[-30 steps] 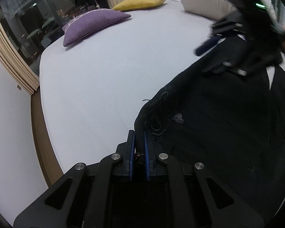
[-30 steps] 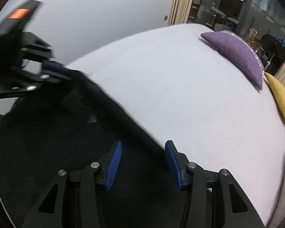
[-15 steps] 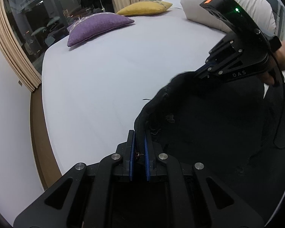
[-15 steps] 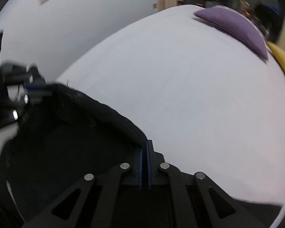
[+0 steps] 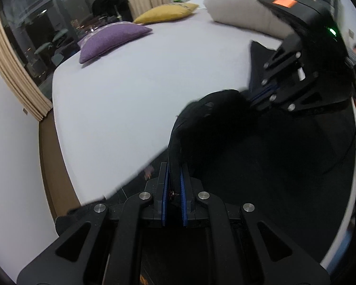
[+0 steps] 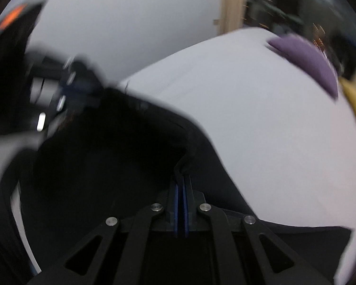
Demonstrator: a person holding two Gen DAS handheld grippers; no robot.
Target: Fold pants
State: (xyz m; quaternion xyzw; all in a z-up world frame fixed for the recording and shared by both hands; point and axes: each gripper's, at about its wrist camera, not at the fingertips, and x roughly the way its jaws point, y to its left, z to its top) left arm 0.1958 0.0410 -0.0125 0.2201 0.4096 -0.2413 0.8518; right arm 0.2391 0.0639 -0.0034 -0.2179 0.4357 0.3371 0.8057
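Both grippers pinching the waistband of black pants (image 5: pixel 261 156) raised off a white bed (image 5: pixel 135 90).

Left gripper (image 5: pixel 174 197) and right gripper (image 6: pixel 181 204) each clamp a fabric edge; thin bites may slip under tension, and the hanging legs could land bunched, spoiling the fold.

Motion blur smears the left tool (image 6: pixel 66 90) and purple cushion (image 6: pixel 306 59).

Black pants (image 5: pixel 261 147) — plain, no pattern — on a white bedsheet (image 5: pixel 135 90); purple cushion (image 5: pixel 111 38), mustard-yellow cushion (image 5: pixel 168 13), cream pillow (image 5: pixel 244 7), blue gripper pads (image 5: pixel 163 201).
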